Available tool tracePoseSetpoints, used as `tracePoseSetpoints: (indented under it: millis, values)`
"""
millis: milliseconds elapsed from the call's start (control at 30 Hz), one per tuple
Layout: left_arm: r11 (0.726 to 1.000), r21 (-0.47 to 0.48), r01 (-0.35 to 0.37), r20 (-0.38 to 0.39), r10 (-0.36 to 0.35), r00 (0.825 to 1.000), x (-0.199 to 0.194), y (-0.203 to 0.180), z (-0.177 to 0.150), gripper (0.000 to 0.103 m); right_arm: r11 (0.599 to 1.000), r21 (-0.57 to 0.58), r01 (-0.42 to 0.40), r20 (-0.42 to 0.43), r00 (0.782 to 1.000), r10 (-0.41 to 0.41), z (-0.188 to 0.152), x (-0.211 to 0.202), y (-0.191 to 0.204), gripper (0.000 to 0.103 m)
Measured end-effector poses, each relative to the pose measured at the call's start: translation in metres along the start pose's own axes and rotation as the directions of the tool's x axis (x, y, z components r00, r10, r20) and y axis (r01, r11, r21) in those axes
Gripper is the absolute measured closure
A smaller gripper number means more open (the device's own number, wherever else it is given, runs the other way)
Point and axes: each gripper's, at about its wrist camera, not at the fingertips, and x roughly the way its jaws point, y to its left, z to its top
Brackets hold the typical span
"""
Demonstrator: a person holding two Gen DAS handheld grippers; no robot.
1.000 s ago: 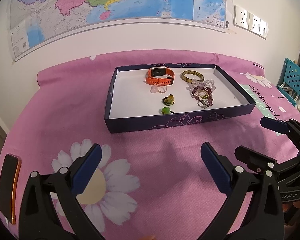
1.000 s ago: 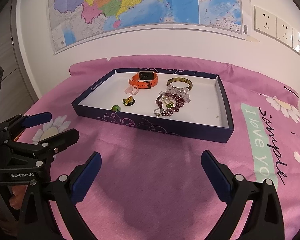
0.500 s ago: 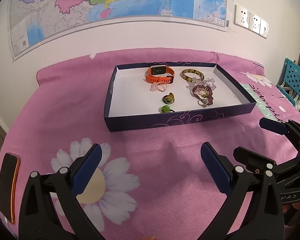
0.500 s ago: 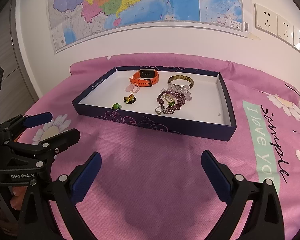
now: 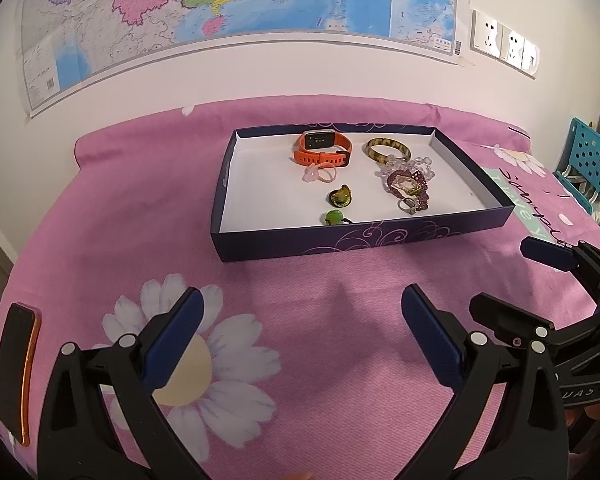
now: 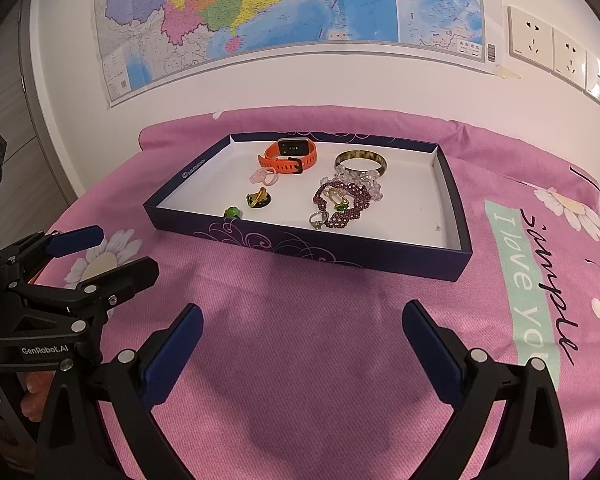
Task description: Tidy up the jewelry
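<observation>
A dark blue shallow box (image 5: 364, 236) (image 6: 308, 244) with a white floor sits on the pink cloth. In it lie an orange watch (image 5: 322, 148) (image 6: 290, 156), a tortoiseshell bangle (image 5: 388, 149) (image 6: 360, 161), a purple bead bracelet (image 5: 408, 186) (image 6: 342, 202), clear beads, a silver ring (image 5: 406, 205), a pink ring (image 5: 318, 173) and two small green-and-gold pieces (image 5: 340, 196). My left gripper (image 5: 300, 336) is open and empty, held above the cloth short of the box. My right gripper (image 6: 302, 340) is open and empty, also short of the box.
A phone with an orange edge (image 5: 16, 372) lies on the cloth at the left. A wall with a map and sockets (image 6: 556, 52) stands behind. A teal perforated chair (image 5: 588, 164) stands at the right. Each gripper shows in the other's view.
Both grippers have drawn back slightly from the box, which sits a little higher and smaller in each view. Nothing was taken hold of.
</observation>
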Motion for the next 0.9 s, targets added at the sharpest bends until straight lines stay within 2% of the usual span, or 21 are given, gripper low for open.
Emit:
tracePoseSetpoints:
  millis: [900]
  values:
    - [1.0, 0.002, 0.003, -0.005, -0.003, 1.0, 0.0002, 0.0002, 0.0005, 0.006, 1.0, 0.003, -0.004, -0.003, 1.0, 0.004, 0.0002, -0.0004, -0.0001, 0.007]
